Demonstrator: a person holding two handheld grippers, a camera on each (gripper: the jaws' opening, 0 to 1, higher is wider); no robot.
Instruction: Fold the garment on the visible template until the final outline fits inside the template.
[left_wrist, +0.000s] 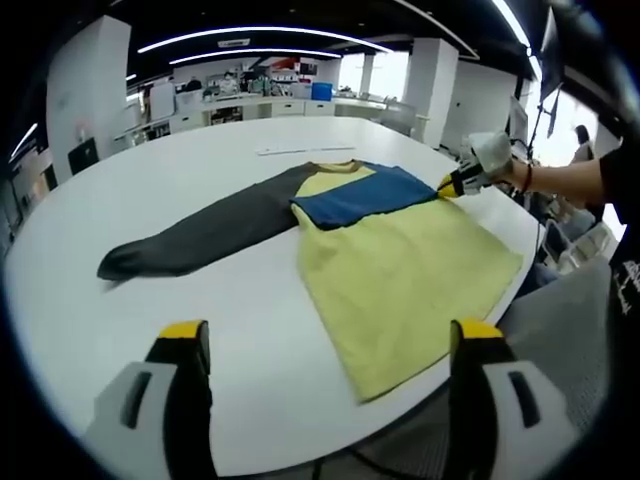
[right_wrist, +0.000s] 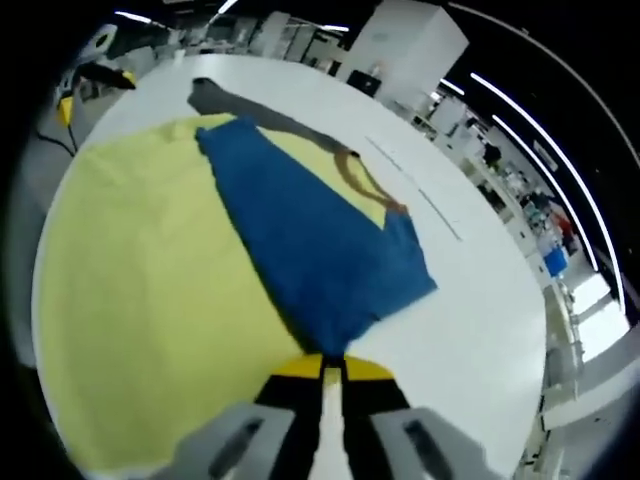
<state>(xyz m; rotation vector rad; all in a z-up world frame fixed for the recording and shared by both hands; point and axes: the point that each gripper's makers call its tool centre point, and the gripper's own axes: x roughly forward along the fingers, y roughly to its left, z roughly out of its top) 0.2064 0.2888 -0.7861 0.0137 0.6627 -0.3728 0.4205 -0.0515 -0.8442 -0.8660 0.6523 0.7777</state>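
Garment (left_wrist: 400, 270), a yellow top with one dark sleeve (left_wrist: 200, 235) stretched left, lies flat on the white bench (left_wrist: 150, 180). The right hand-held gripper (right_wrist: 322, 368) is clamped on the blue sleeve (right_wrist: 320, 260) folded across the chest, while the left hand-held gripper (left_wrist: 330, 345) hovers with jaws apart at the near edge.

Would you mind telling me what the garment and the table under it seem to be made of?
The garment looks like soft, matte knit fabric: it lies limp with gentle wrinkles, and its blue sleeve drapes flat where folded. The table looks like smooth white laminate or similar with a slight sheen; which exactly is unclear.
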